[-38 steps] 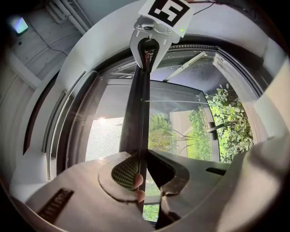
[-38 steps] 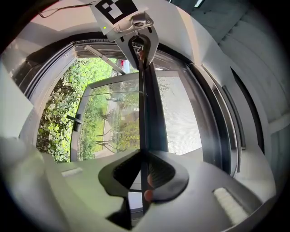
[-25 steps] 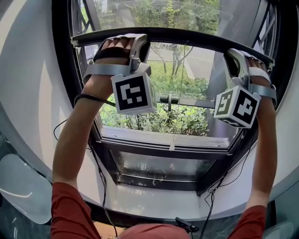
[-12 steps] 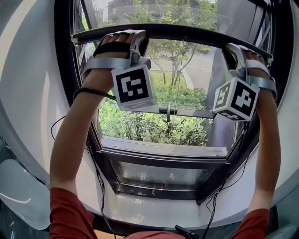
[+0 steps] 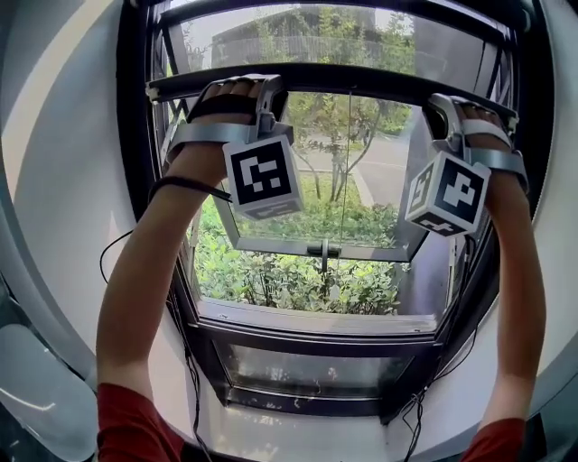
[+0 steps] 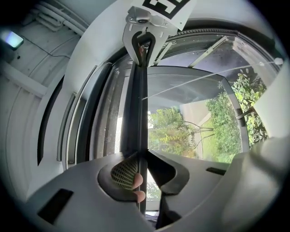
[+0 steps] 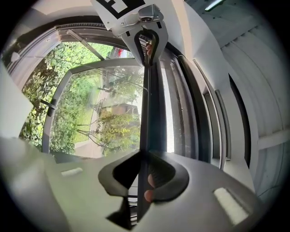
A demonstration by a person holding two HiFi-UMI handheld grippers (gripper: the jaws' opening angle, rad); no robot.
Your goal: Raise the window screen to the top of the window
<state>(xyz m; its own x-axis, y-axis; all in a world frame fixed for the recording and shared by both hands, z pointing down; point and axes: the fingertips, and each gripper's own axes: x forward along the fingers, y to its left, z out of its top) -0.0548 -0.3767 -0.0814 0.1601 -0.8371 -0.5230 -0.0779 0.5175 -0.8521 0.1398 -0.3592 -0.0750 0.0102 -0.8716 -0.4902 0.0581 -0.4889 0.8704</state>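
Up high, my left tool (image 6: 141, 156) and right tool (image 7: 146, 154) each clamp the screen bar (image 5: 361, 79), jaws pinched onto it; mostly raised, I reckon, with a short stretch to the top frame (image 5: 433, 11).

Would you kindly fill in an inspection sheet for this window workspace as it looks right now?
Surface: white curved window ledge, bare where visible.
Job's things: dark horizontal window screen bar, high in the window opening, not at the very top.
Clutter: nothing seen.
Grippers: left gripper and right gripper both clamped on the bar, near its ends.
Cables: thin black cables hang beside the frame's lower corners.
Surroundings: open glass casement, green shrubs outside.
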